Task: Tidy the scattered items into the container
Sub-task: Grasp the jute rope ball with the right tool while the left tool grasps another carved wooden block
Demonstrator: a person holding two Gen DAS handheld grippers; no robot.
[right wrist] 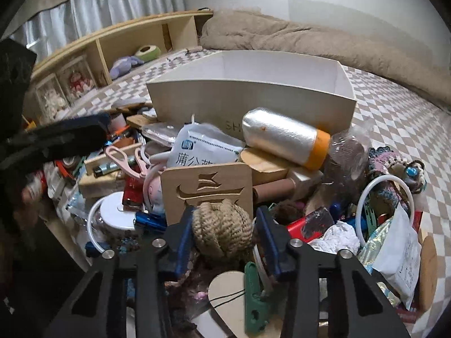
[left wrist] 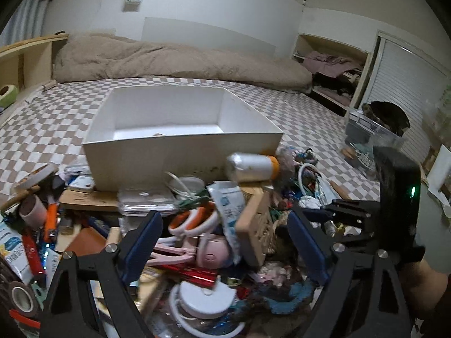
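A heap of small clutter lies on the checkered bed in front of an open white box [left wrist: 157, 155] [right wrist: 253, 98]. My left gripper [left wrist: 225, 243] hangs open over the heap. Its blue pads straddle orange-handled scissors [left wrist: 194, 221], a pink clip [left wrist: 172, 255] and a wooden plaque [left wrist: 255, 231] without touching them. My right gripper [right wrist: 225, 239] is shut on a tan knotted rope ball [right wrist: 222, 228], with both pads against its sides. A silver thread spool [right wrist: 284, 138] [left wrist: 251, 166] with an orange end rests against the box's front wall.
A beige duvet [left wrist: 174, 59] lies behind the box, and a wooden headboard shelf [right wrist: 126, 42] holds plush toys. A carved wooden plaque [right wrist: 208, 188] stands just beyond the rope ball. A white lid [left wrist: 207, 298], packets and tape rolls crowd the heap. The left gripper's body [right wrist: 56, 138] reaches in from the left.
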